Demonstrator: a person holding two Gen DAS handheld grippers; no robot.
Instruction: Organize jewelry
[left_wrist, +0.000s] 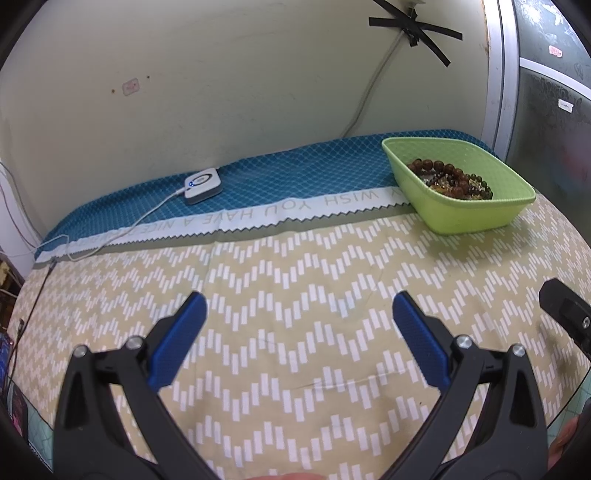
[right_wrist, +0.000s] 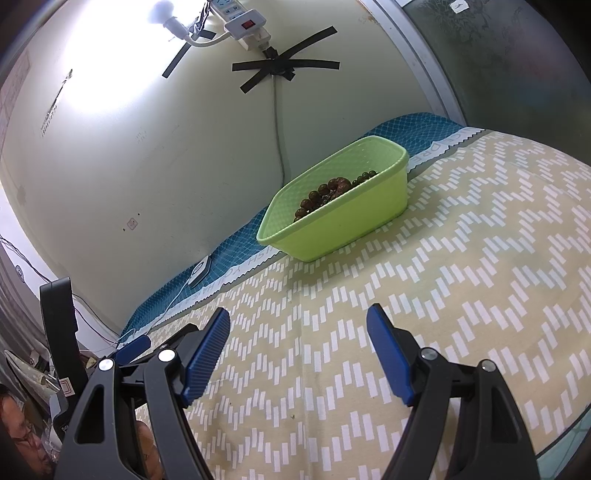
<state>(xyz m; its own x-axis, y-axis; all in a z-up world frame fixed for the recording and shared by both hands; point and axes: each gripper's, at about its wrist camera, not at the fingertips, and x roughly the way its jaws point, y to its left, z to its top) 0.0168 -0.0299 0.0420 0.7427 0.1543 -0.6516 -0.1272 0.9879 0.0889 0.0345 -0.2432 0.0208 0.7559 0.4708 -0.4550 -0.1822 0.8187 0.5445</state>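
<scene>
A light green plastic bin stands at the far right of the table, and brown and dark green bead bracelets lie piled inside it. In the right wrist view the same bin sits ahead with the beads showing over its rim. My left gripper hovers open over the patterned cloth, well short of the bin, with nothing between its blue pads. My right gripper is open too and holds nothing. A black part of the right gripper shows at the left wrist view's right edge.
A beige zigzag cloth covers the table, with a blue netted cloth along the wall. A small white device with a cable lies on the blue cloth. A power strip and taped cable hang on the wall. A person is at the lower left.
</scene>
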